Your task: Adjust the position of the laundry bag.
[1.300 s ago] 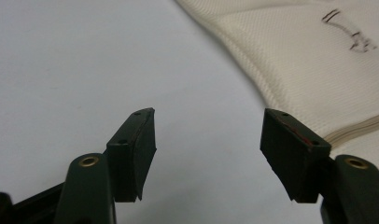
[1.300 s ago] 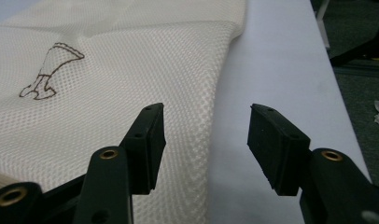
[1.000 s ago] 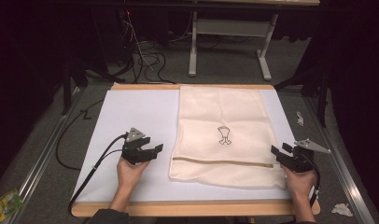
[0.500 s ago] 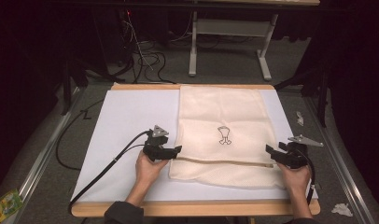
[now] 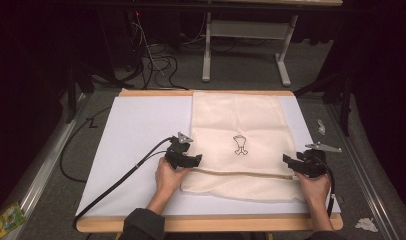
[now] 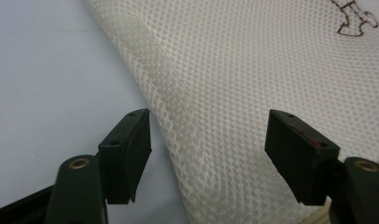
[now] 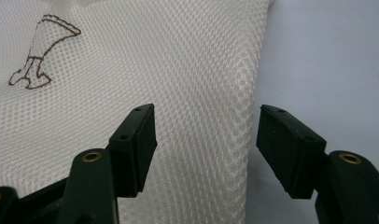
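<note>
Over mesh bag (image 5: pixel 241 145), open tongs (image 6: pixel 208 158)

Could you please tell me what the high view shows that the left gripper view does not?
High view alone: the person's left hand, the right gripper, the bag's tan band and the table's wooden edge. Left gripper view alone: the mesh weave and the left gripper with jaws apart over the bag's edge. Both: the cream mesh bag, its brown emblem and the white mat.

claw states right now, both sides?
Left claw: open, holding nothing, astride the mesh bag's left edge.
Right claw: open, holding nothing, over its right edge.
</note>
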A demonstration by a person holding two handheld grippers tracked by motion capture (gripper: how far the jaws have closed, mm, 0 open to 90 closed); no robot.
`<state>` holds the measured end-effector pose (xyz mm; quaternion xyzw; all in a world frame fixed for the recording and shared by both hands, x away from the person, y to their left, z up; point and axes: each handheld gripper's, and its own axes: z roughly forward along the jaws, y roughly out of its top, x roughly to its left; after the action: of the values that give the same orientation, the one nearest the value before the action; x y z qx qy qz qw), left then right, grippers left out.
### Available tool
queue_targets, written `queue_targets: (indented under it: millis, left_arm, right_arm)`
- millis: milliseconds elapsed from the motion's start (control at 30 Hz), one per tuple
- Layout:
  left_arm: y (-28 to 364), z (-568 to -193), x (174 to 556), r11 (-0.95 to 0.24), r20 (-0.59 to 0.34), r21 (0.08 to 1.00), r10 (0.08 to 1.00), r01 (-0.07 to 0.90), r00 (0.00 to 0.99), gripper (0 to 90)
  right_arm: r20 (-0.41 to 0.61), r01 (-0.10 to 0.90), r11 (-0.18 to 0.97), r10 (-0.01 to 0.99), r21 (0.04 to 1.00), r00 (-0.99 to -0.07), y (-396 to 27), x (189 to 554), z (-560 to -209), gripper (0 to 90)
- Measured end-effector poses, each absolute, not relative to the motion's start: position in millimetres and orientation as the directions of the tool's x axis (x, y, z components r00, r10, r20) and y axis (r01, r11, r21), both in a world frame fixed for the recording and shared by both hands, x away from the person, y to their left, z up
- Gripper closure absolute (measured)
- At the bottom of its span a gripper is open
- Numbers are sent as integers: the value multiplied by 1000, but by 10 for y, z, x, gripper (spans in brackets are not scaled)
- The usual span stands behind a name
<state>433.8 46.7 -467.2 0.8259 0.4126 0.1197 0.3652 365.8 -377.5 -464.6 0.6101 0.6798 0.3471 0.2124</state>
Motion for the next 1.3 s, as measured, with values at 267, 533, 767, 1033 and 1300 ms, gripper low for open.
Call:
queue_targets:
  millis: [267,533,767,1033,1300]
  left_arm:
    - [434,-4722,4338,-431,-58,673,779,601,624,449]
    - [372,-4709,4289,-466,-50,675,744,572,666,817]
    - [426,-4647,4323,-456,-75,686,731,568,678,857]
    - [588,-4503,4295,-420,-85,722,735,550,673,858]
    - [796,-4455,4277,-386,-109,732,747,562,656,857]
  right_arm:
    - [126,745,50,976,665,-179,-3752,3739,-4680,571]
    - [41,757,156,971,634,-235,-3659,3779,-4652,820]
    - [41,746,168,966,644,-253,-3659,3775,-4622,864]
    - [85,701,149,954,698,-287,-3637,3718,-4534,866]
    - [105,677,151,941,720,-322,-3517,3716,-4500,867]
